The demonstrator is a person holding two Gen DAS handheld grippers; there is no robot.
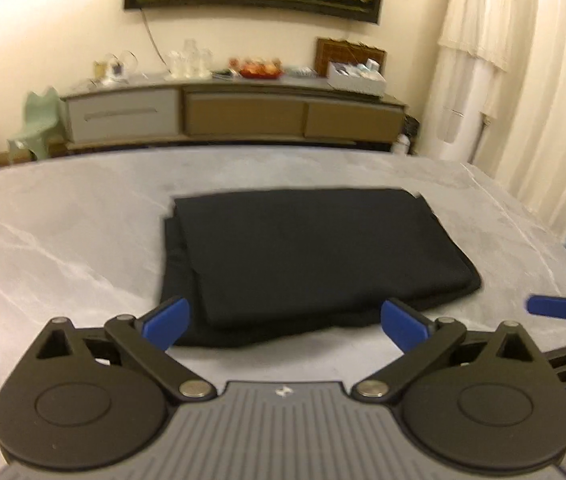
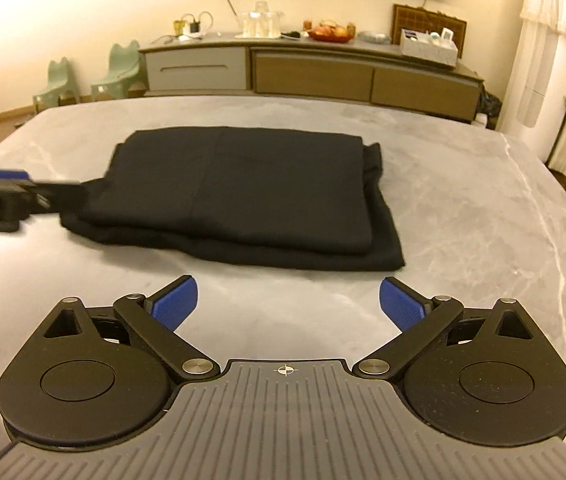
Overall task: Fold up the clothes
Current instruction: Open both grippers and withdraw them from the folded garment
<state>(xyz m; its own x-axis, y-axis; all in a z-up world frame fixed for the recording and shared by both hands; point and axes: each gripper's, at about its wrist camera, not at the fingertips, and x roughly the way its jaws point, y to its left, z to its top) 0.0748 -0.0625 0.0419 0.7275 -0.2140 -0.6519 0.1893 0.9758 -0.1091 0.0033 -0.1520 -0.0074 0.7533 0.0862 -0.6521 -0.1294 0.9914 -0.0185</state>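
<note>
While the grey marble-patterned table [image 2: 463, 208] bears a black garment [image 2: 243, 196] folded into a layered rectangle at its middle, left gripper [image 1: 285, 322] and right gripper [image 2: 287, 305] stand wide and empty near its front edge: fold apparently complete, next likely a tidy or removal.

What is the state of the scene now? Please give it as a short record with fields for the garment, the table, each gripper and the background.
garment: black garment, folded into a flat rectangle, layers stacked, lying on the table
table: grey marbled table, bare around the garment
left gripper: left gripper open, nothing between its pads, at the near edge of the garment
right gripper: right gripper open, empty, over bare table just short of the garment
background: long sideboard by the wall, two green chairs to its left
</note>
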